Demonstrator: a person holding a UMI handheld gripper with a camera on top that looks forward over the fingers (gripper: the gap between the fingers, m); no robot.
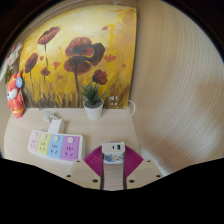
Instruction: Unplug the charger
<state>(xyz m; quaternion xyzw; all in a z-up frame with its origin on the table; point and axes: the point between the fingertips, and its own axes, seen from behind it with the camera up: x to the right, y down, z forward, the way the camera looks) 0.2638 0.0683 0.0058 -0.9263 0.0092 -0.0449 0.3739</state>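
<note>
My gripper (112, 160) is shut on a small white charger (112, 154) with a blue-marked face. Both magenta pads (94, 160) press on its sides. The charger is held above the pale wooden table (100, 132), apart from the power strip (55, 147). The strip is white with pastel pink, yellow, blue and purple sockets and lies ahead of the fingers to the left. A small white object (55, 124) sits at the strip's far edge; I cannot tell what it is.
A small potted plant (92, 101) in a white pot stands at the back of the table against a large poppy painting (80, 55). An orange toy figure (14, 98) stands at the far left. A white cable (126, 104) loops by the wall.
</note>
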